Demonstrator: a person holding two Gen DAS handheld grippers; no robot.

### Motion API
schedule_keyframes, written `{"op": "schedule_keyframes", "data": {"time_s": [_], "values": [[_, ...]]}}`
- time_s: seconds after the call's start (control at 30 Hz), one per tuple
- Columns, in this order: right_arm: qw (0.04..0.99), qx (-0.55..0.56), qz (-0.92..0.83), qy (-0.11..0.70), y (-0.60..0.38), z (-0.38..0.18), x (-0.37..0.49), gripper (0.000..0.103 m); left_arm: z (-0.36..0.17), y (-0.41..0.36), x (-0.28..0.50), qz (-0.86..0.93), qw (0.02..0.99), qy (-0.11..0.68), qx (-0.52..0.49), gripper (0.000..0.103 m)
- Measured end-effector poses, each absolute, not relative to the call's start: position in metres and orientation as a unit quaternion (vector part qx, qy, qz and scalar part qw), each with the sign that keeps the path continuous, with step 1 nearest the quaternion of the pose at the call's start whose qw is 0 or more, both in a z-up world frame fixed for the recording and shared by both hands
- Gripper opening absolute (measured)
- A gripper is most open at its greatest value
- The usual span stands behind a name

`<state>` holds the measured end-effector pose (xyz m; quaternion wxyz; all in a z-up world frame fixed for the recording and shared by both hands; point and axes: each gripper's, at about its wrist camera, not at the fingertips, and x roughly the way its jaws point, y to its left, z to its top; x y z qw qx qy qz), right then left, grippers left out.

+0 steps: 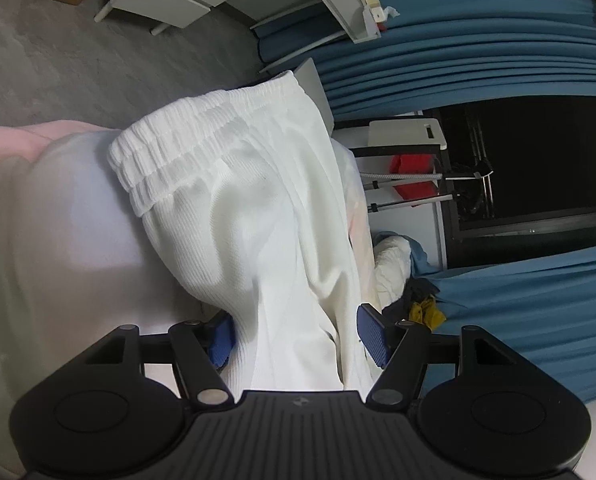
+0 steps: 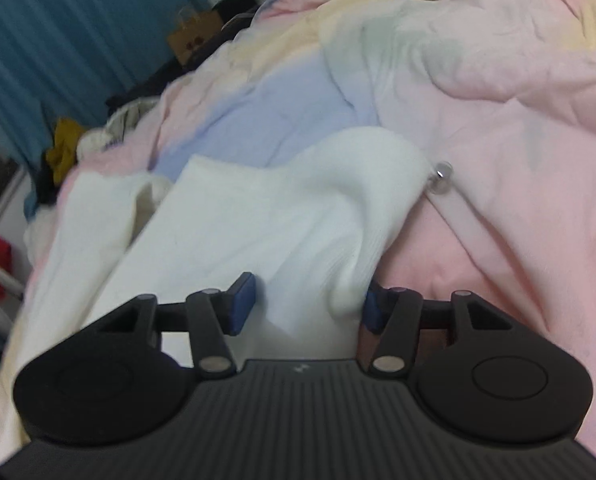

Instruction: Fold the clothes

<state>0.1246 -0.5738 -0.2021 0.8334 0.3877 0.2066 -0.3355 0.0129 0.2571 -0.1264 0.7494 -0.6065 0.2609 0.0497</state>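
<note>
Two tools (image 1: pixel 296 338) (image 2: pixel 303 304), white garment (image 1: pixel 258 200) between pads

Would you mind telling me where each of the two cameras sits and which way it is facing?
Left wrist: on the left gripper, looking along its blue pads at the white garment with its elastic waistband, blue curtains beyond; fabric lies between the open jaws.
Right wrist: on the right gripper, looking over the pastel bedding; white fabric lies between its open jaws.
Shared: the white garment, the curtains, a yellow cloth.
</note>
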Motion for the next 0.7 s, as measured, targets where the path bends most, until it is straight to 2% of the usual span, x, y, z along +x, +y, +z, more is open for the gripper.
{"op": "schedule_keyframes", "data": {"time_s": [0.1,0.23,0.33,0.57,0.7], "values": [[0.848,0.376,-0.324,0.187,-0.567,-0.195,0.125,0.049,-0.130,0.258,0.015,0.048,0.746,0.262,-0.611,0.065],[0.894,0.307,-0.290,0.149,-0.545,-0.164,0.129,0.020,-0.132,0.257,0.019,0.048,0.744,0.264,-0.611,0.065],[0.900,0.284,-0.291,0.161,-0.541,-0.160,0.133,0.009,-0.134,0.256,0.022,0.049,0.744,0.266,-0.611,0.065],[0.856,0.391,-0.311,0.135,-0.570,-0.168,0.111,0.007,-0.136,0.254,0.028,0.051,0.742,0.267,-0.613,0.067],[0.879,0.371,-0.290,0.080,-0.559,-0.142,0.103,0.007,-0.139,0.254,0.035,0.054,0.748,0.273,-0.603,0.061]]}}
